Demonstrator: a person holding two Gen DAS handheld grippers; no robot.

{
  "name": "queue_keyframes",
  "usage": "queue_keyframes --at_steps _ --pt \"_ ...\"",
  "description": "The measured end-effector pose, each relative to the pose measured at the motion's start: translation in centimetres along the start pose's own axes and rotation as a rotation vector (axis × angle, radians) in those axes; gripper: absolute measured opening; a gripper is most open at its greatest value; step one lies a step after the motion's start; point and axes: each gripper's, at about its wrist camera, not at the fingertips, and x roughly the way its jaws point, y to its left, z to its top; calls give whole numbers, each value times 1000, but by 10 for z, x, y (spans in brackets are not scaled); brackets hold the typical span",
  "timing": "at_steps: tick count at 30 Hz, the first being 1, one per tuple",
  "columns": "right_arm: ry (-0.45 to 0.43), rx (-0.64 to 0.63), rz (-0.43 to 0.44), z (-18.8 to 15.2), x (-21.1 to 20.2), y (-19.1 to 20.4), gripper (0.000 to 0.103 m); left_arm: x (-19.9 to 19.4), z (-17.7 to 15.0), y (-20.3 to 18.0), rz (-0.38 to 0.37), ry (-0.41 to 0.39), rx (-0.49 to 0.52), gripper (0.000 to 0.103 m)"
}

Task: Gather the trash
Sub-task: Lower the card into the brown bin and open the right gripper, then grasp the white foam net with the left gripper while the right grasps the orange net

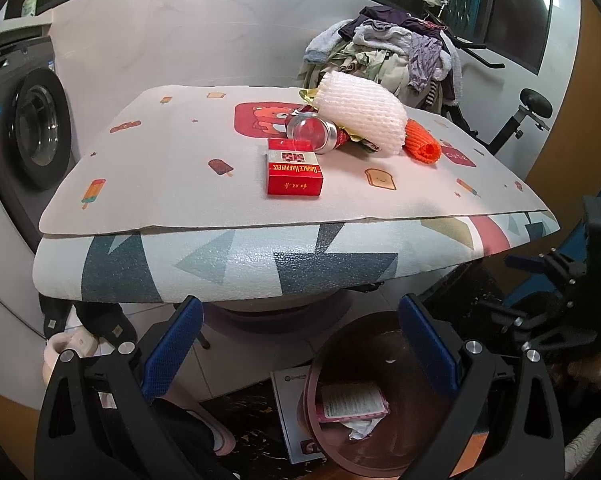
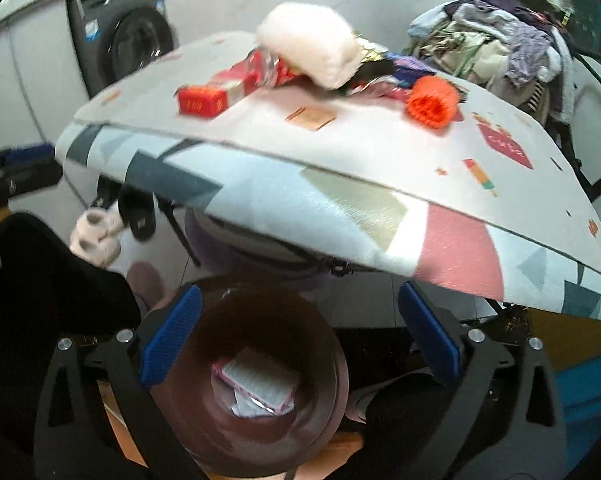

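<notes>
Below the right gripper's (image 2: 298,336) wide empty fingers, a pink packet (image 2: 256,386) lies in the bin (image 2: 332,364).

The near half of the table (image 1: 172,184) is bare, open to a reach from its front edge. At centre the red box (image 1: 295,172) stands first in the way, with the can (image 1: 311,132), white foam sleeve (image 1: 360,114) and orange net (image 1: 420,146) crowded just behind it. Lower right, below the overhanging table edge, the bin (image 2: 260,364) has an open mouth; paper litter (image 2: 256,384) lies at its bottom.
</notes>
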Motion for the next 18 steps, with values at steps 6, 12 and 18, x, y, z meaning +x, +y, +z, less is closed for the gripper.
queue_keyframes --at_steps 6,12,18 --pt "-57 77 -12 4 -11 -18 97 2 2 0 24 11 -5 96" --pt "-98 137 7 12 -15 -33 97 9 9 2 0 44 -18 96" --pt "-178 183 -17 27 -18 -61 97 21 23 1 -37 71 -43 96"
